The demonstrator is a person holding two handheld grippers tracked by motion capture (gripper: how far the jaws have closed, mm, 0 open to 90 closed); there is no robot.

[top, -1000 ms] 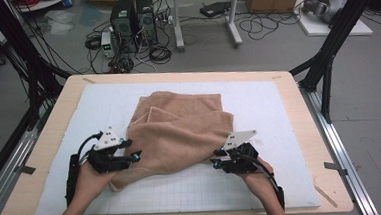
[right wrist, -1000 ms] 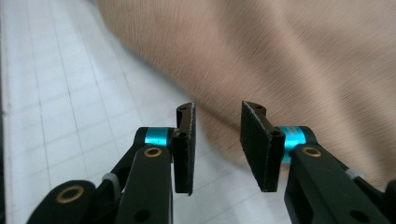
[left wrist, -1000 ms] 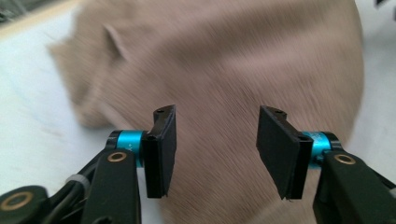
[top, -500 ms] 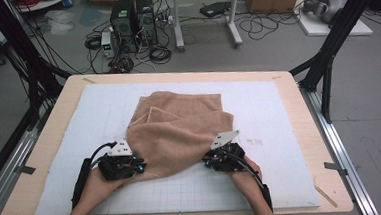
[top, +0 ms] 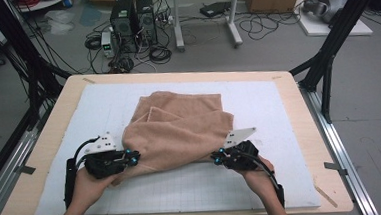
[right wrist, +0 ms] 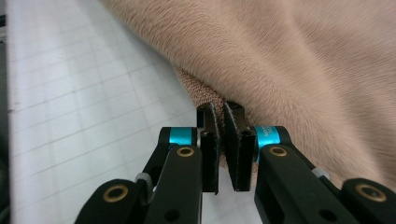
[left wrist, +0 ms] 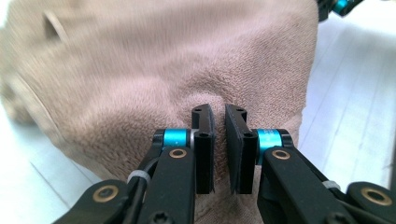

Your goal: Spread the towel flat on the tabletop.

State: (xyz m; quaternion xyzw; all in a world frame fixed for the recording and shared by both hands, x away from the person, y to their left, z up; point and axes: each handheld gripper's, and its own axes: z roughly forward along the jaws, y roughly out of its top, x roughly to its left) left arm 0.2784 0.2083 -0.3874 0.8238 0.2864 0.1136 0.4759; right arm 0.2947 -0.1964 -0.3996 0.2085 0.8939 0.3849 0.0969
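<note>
Rumpled tan terry-cloth towel on white gridded mat, gripped at both near corners.

White gridded mat [top: 290, 126] covered the wooden table [top: 55, 141]; tan terry-cloth towel [top: 180, 128] lay bunched mid-mat. Left gripper [left wrist: 218, 122] had just been closing, pinching the towel's near edge; right gripper [right wrist: 220, 116] likewise, apparently clamping a thin fold.

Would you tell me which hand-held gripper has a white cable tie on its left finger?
The left hand-held gripper, clamped on the brown towel; the right's shows none there.
</note>
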